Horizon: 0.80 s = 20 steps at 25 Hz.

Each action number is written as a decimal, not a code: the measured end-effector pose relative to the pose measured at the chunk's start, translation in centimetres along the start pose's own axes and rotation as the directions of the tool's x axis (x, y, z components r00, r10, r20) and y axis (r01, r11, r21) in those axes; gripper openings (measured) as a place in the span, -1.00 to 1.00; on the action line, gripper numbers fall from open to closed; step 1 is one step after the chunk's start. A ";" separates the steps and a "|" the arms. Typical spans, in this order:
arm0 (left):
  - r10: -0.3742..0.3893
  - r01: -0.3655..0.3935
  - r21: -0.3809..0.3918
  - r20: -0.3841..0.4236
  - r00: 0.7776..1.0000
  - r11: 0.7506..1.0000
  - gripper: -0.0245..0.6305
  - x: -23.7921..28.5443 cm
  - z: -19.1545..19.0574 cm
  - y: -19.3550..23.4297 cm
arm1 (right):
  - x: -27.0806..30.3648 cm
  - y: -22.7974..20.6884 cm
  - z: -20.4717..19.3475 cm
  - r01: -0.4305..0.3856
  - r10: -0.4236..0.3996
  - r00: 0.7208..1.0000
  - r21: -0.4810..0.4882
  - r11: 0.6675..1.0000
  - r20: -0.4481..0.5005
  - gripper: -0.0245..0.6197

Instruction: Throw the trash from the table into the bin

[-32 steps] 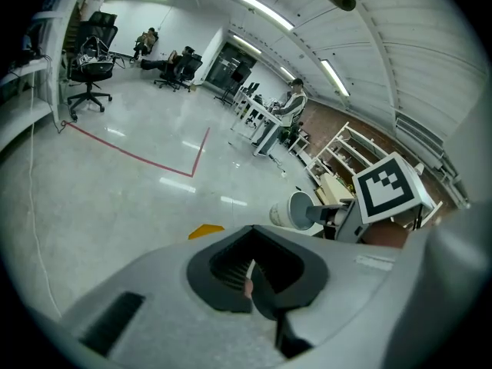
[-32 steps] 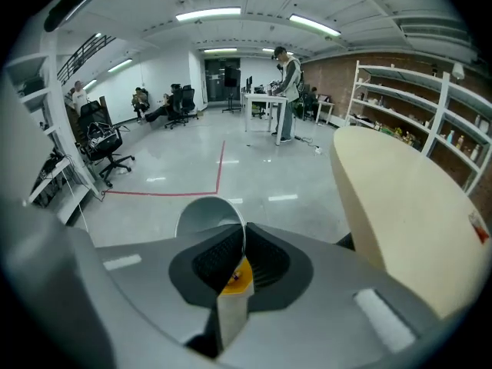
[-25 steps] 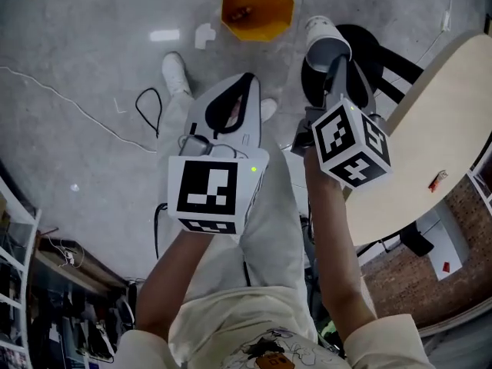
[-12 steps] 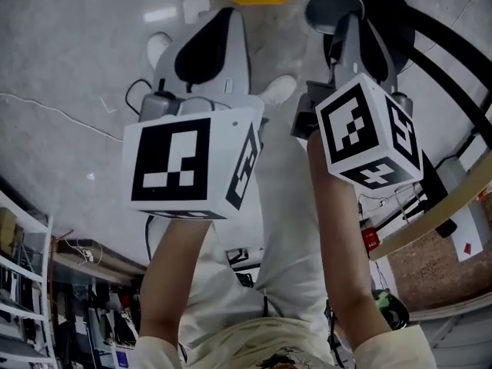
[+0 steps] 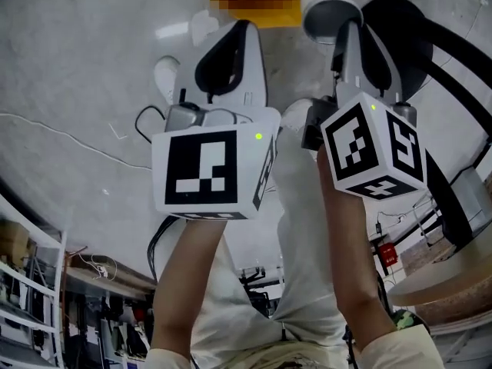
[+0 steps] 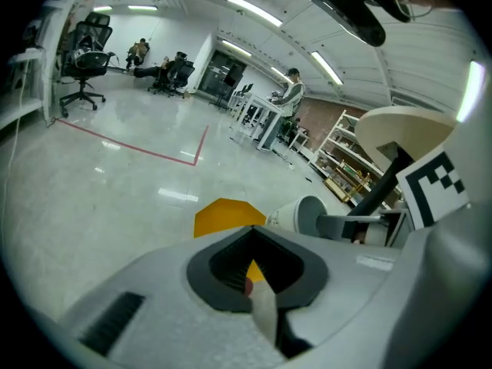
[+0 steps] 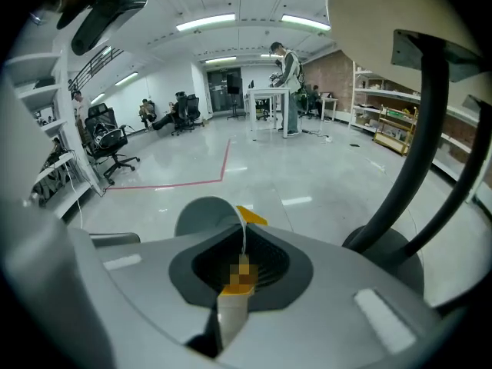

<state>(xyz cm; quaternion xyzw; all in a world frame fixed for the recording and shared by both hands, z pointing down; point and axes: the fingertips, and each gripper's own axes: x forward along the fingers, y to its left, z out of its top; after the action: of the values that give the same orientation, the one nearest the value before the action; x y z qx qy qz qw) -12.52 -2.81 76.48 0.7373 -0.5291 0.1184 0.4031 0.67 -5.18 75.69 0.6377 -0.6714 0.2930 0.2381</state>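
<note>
- Bin [image 6: 223, 215]: orange, many-sided, standing on the floor at the top centre of the head view. Its contents are masked there and do not show in either gripper view.
- Paper cup [image 5: 329, 6]: white, tipped over, mouth toward the lower right. It appears just right of the bin in the head view, and only its plain grey interior shows.
- Right gripper [image 5: 346, 33]: its jaws are clamped on the cup's rim wall.
- Left gripper [image 5: 240, 33]: its jaws are together. A small reddish speck [image 6: 247, 287] sits at the seam, and whether it is gripped cannot be told.
- Open room: bare grey floor [image 5: 92, 44] fills the upper left, crossed by a thin white cable [image 5: 61, 133].
- Obstructions: a black chair base [image 5: 403, 21] at the upper right, the counter edge [image 5: 453, 271] at the lower right, and shelving [image 5: 31, 298] at the lower left.
- Pose: both forearms rise from the bottom edge, side by side. The grippers point toward the top of the frame and tilt down at the floor.
</note>
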 end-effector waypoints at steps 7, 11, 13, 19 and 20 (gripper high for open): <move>0.036 -0.034 0.084 -0.012 0.999 0.996 -0.93 3.9 -2.4 1.7 | 3.0 -0.4 -2.9 -0.036 0.036 0.999 -0.018 0.999 0.002 -0.85; 0.034 -0.031 0.093 -0.029 0.999 0.995 -0.93 5.2 -2.1 2.2 | 5.0 -0.4 -3.0 -0.056 0.055 0.998 -0.054 0.997 -0.008 -0.85; 0.044 -0.039 0.099 -0.040 0.998 0.994 -0.93 5.8 -2.4 2.6 | 6.1 -0.3 -3.5 -0.064 0.062 0.997 -0.063 0.996 -0.036 -0.85; 0.068 -0.062 0.107 -0.052 0.996 0.992 -0.93 6.6 -2.8 2.9 | 7.3 -1.0 -3.6 -0.055 0.055 0.998 -0.004 0.998 -0.043 -0.64; 0.066 -0.060 0.107 -0.052 0.996 0.992 -0.93 6.8 -2.8 2.7 | 7.3 -1.1 -3.5 -0.051 0.051 0.998 -0.001 0.999 -0.044 -0.63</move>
<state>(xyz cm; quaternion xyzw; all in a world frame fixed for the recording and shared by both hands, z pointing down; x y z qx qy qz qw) -11.37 -5.71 83.63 0.7368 -0.5337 0.1795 0.3742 1.07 -8.03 83.38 0.6134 -0.6825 0.3123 0.2458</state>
